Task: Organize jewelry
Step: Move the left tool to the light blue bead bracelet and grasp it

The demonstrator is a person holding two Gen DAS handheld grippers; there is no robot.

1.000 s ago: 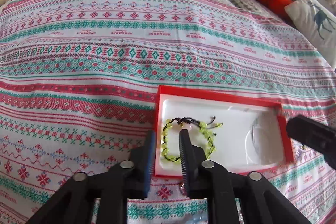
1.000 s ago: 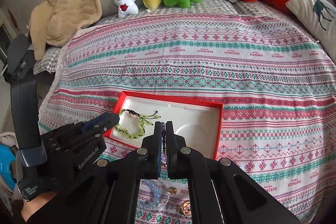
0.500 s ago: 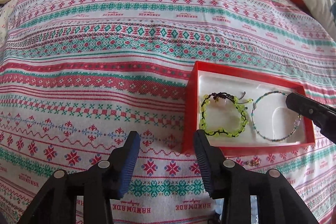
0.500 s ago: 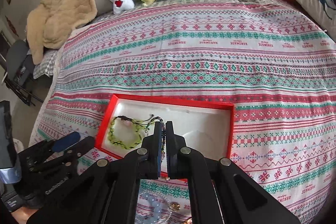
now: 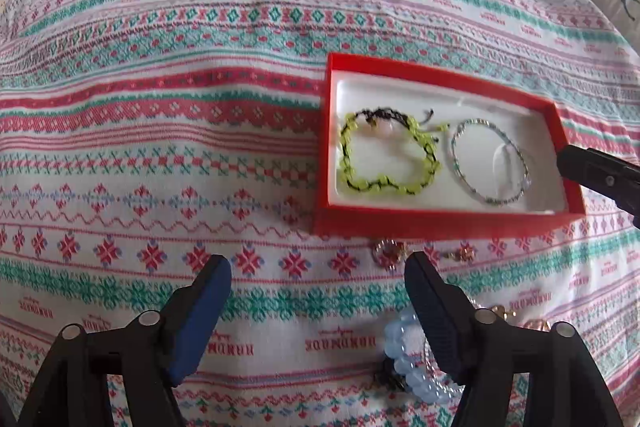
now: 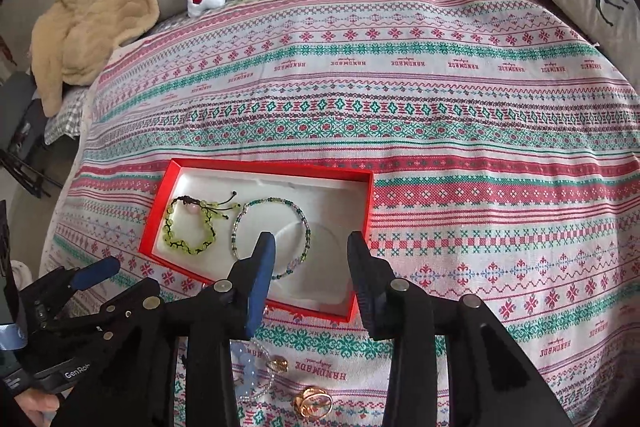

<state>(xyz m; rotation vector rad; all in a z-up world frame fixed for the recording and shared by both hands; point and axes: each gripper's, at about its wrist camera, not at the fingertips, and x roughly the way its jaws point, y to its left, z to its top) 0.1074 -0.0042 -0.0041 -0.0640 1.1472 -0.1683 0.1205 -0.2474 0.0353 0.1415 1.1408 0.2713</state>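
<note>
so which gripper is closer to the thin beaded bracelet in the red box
Right. The right gripper, jaws opening, hangs directly over the thin beaded bracelet. The left gripper, also opening, sits outside the red box, over the bedspread.

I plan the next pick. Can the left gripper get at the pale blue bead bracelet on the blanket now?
Probably yes. The left gripper is opening with nothing between its fingers, and the pale blue bead bracelet lies uncovered on the blanket just beside its right finger, outside the red box.

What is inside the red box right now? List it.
Inside the red box: a yellow-green braided bracelet on its left, a thin beaded bracelet beside it. The right tool hides part of the white liner.
</note>
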